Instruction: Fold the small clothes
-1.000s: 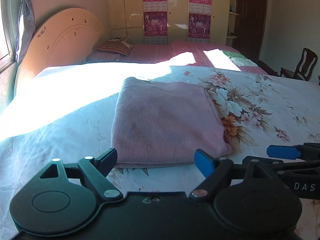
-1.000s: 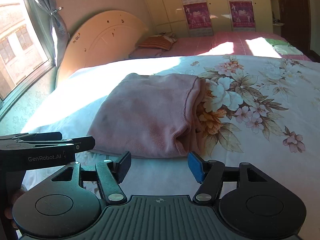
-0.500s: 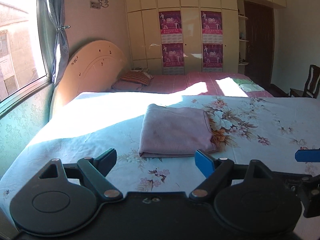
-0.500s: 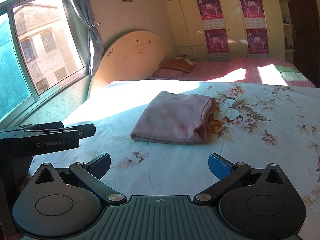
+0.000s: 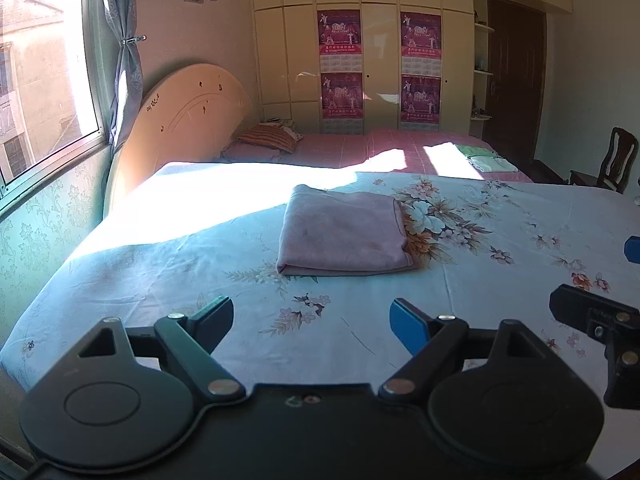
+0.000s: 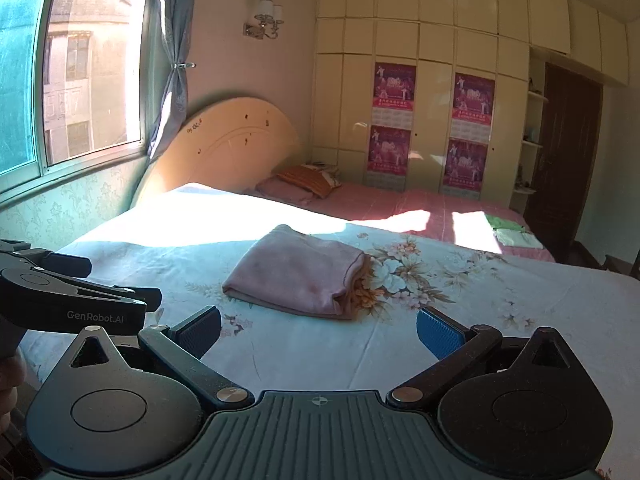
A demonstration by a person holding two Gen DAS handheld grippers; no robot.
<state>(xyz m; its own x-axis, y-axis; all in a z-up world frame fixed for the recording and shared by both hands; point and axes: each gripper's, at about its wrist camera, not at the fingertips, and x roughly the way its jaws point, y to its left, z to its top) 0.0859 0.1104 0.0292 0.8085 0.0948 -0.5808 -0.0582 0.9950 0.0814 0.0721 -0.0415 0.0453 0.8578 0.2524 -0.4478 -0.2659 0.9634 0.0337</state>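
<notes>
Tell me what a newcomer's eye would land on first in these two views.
First, the folded pink cloth lying flat in the middle of the floral bedsheet, beside its big printed flower cluster. Next, a bright patch of sunlight falls across the bed's window side, left of the cloth. In the foreground, both the left gripper and right gripper are open and empty.

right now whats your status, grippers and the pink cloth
Left gripper open, empty. Right gripper open, empty. Pink cloth folded flat on the floral bedsheet, clear of both grippers. Nothing lies between them.
</notes>
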